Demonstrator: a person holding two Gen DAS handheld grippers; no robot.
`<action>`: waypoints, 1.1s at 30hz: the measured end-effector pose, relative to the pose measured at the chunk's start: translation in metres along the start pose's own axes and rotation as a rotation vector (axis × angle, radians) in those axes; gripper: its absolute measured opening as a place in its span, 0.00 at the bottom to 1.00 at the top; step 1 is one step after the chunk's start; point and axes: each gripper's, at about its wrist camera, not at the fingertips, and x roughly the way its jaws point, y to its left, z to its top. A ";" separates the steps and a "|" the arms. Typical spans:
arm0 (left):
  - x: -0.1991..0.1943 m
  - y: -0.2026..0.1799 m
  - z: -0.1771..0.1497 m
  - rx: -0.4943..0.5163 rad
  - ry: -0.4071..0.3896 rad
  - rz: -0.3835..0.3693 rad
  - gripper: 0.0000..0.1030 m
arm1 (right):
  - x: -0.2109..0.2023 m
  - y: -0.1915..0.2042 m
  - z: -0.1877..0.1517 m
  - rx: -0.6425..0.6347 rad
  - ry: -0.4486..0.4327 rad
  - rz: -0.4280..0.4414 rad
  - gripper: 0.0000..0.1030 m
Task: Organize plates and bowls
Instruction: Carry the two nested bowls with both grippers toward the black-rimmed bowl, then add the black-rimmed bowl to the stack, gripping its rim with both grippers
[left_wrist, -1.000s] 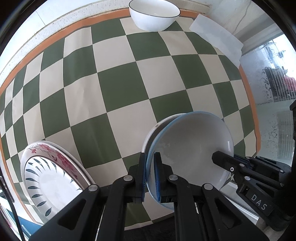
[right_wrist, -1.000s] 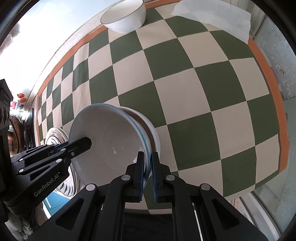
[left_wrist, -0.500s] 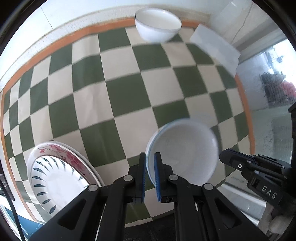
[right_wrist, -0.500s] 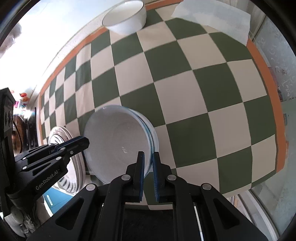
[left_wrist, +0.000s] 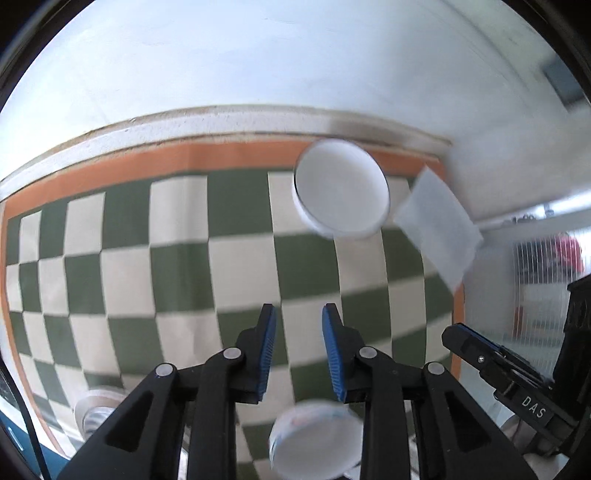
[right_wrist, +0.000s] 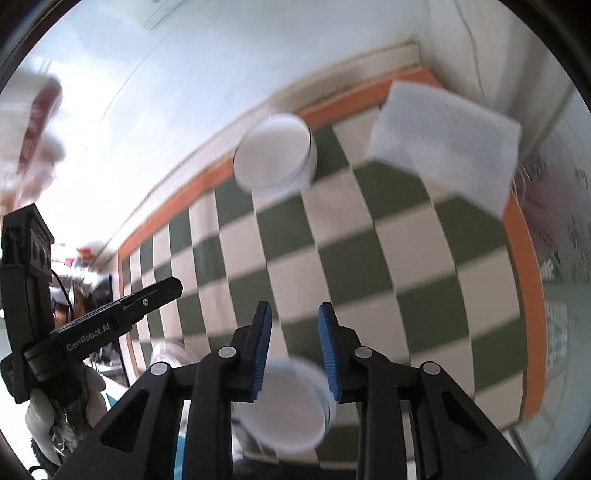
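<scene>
Your left gripper: jaws opening, nothing between the blue pads. Your right gripper: jaws opening, likewise empty. Stacked bowls: on the checked tablecloth at its near edge, below both grippers, free of them. White bowl: far edge, by the orange border. Folded white cloth: just beside that bowl, far right corner. Patterned plates: near left edge, blurred.
</scene>
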 end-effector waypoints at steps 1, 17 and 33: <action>0.006 0.001 0.010 -0.008 0.009 0.000 0.23 | 0.005 0.000 0.018 0.001 -0.004 0.003 0.28; 0.108 0.000 0.104 -0.031 0.131 0.022 0.23 | 0.117 -0.006 0.148 -0.003 0.064 -0.089 0.28; 0.096 -0.013 0.089 0.058 0.071 0.081 0.10 | 0.138 0.005 0.147 -0.095 0.068 -0.162 0.08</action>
